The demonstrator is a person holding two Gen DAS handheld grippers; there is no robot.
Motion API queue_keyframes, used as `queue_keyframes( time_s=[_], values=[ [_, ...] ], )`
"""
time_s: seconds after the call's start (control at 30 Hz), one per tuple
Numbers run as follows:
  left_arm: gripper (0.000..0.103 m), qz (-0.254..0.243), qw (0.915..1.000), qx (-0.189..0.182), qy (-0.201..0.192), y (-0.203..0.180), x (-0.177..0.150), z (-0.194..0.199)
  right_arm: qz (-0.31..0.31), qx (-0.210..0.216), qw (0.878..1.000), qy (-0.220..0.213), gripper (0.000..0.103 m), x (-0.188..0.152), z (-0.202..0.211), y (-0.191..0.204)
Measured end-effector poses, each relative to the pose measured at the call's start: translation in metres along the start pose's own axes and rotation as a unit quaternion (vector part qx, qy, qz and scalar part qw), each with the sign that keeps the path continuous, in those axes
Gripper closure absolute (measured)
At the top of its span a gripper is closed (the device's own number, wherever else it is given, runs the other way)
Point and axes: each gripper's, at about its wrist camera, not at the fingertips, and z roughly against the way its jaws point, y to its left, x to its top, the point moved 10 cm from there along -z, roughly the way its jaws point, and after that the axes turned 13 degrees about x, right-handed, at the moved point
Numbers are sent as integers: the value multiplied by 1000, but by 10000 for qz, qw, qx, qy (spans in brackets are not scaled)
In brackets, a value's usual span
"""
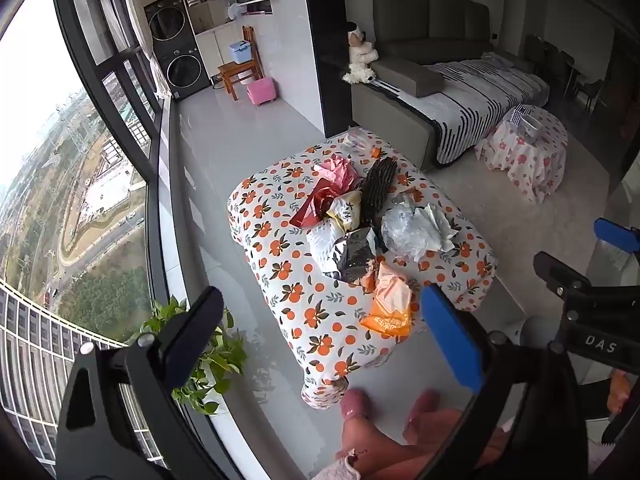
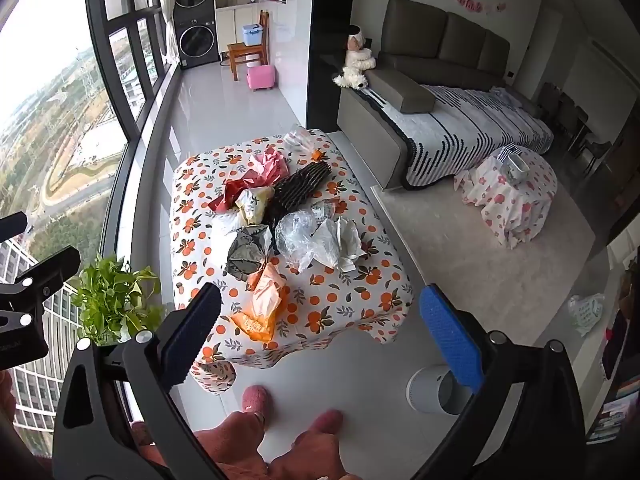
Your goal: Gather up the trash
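Orange-patterned cloth covers a low table [image 1: 280, 280] by a large window, with a heap of trash [image 1: 360, 224] in its middle: an orange wrapper [image 1: 390, 308] at the near edge, crumpled clear plastic [image 1: 412, 232], silver foil [image 1: 356, 254], red and pink paper [image 1: 324, 196] and a dark corrugated piece [image 1: 376, 188]. Both grippers hover above the near end, touching nothing. Left gripper [image 1: 320, 344] has its fingers wide apart; right gripper [image 2: 316, 340] likewise. White bin [image 2: 436, 390] stands on the floor just beside the table
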Motion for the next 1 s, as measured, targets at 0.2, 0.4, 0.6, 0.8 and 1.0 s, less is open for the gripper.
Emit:
queue_keyframes(
  time_s=[0.2,0.4,0.6,0.8,1.0],
  values=[
    [4,2,10000,17,-21,-1,0,2,35,-17,10000,-39,6,1,3,-3],
    [4,1,10000,-20,-33,-1,0,3,52,-48,10000,21,6,-3,-4,3],
    [4,24,10000,-61,28,-7,-8,6,52,-50,10000,27,6,1,-1,-1],
    [4,22,10000,-51,24,-7,-8,7,49,-41,10000,14,6,2,0,-2],
    [4,24,10000,-45,29,-13,-6,7,57,-38,10000,4,6,2,0,-1]
  ],
)
